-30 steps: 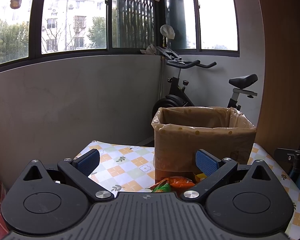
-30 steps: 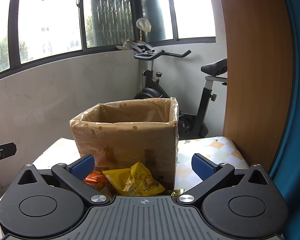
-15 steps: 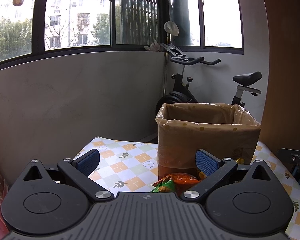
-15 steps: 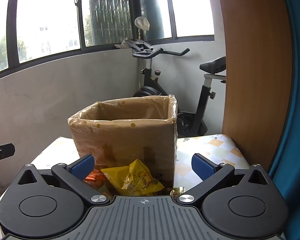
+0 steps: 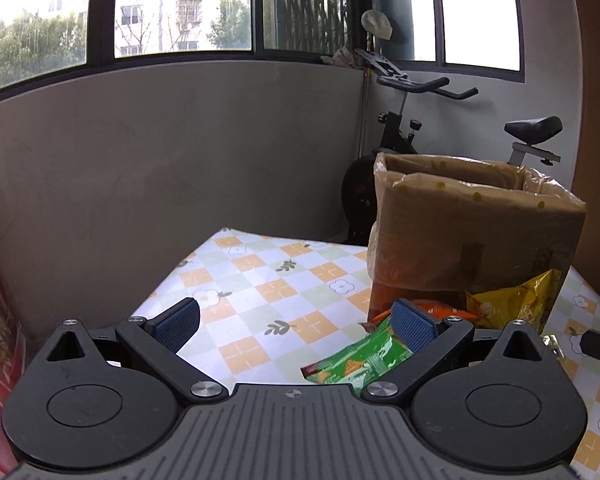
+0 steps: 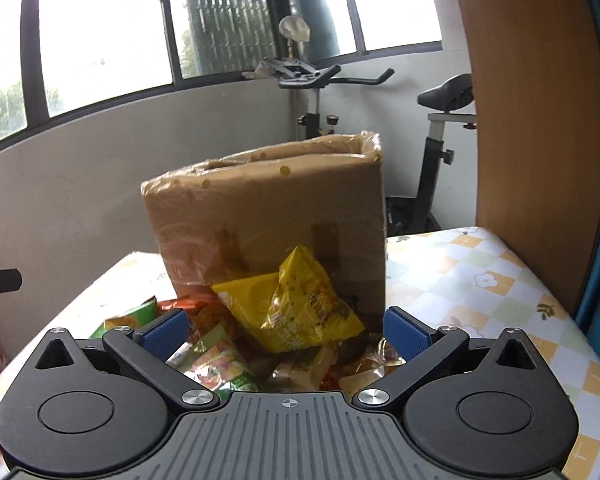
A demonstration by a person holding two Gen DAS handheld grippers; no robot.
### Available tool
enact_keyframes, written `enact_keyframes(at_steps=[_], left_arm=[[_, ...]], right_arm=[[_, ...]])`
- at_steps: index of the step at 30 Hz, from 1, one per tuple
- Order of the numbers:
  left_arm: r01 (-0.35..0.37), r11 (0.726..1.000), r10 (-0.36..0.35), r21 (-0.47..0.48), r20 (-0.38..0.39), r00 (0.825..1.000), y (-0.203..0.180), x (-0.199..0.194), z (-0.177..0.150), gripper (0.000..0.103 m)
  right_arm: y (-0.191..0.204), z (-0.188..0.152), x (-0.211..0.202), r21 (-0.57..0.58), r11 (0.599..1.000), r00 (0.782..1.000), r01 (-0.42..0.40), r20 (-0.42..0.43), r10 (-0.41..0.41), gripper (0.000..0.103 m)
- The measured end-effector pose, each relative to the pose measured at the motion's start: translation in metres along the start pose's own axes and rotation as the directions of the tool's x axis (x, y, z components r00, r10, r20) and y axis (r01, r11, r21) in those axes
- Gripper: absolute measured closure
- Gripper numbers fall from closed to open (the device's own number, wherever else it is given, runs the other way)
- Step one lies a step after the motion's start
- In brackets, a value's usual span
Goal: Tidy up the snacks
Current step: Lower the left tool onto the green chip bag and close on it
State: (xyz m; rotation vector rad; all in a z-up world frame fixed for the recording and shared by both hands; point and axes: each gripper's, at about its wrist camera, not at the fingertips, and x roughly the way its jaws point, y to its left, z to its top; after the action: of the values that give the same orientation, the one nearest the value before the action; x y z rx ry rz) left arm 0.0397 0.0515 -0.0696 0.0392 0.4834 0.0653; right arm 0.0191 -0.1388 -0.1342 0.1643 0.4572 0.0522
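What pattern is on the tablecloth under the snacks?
The tablecloth has orange, pale green and white checks with small flowers and leaves, clearest in the left wrist view.

Both tools are held low and level, pointing forward — the left gripper (image 5: 296, 320) with its blue-padded fingers spread wide and empty, the right gripper (image 6: 286, 330) likewise spread wide, gripping nothing.
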Motion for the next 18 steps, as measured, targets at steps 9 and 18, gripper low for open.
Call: enact_keyframes(at_steps=[9, 18], left_arm=[[0.077, 0.997, -0.076, -0.002, -0.072, 0.994, -0.011, 0.029, -0.014, 0.001], [0.162, 0.982, -0.177, -0.098, -0.172, 0.969, -0.02, 0.066, -0.023, 0.001]], right_arm=[[0.009, -0.029, 0.04, -0.083, 0.996, 0.991, 0.026, -0.126, -0.037, 0.0], [0.01, -0.042, 0.056, -0.113, 0.994, 0.984, -0.006, -0.178, -0.015, 0.0]])
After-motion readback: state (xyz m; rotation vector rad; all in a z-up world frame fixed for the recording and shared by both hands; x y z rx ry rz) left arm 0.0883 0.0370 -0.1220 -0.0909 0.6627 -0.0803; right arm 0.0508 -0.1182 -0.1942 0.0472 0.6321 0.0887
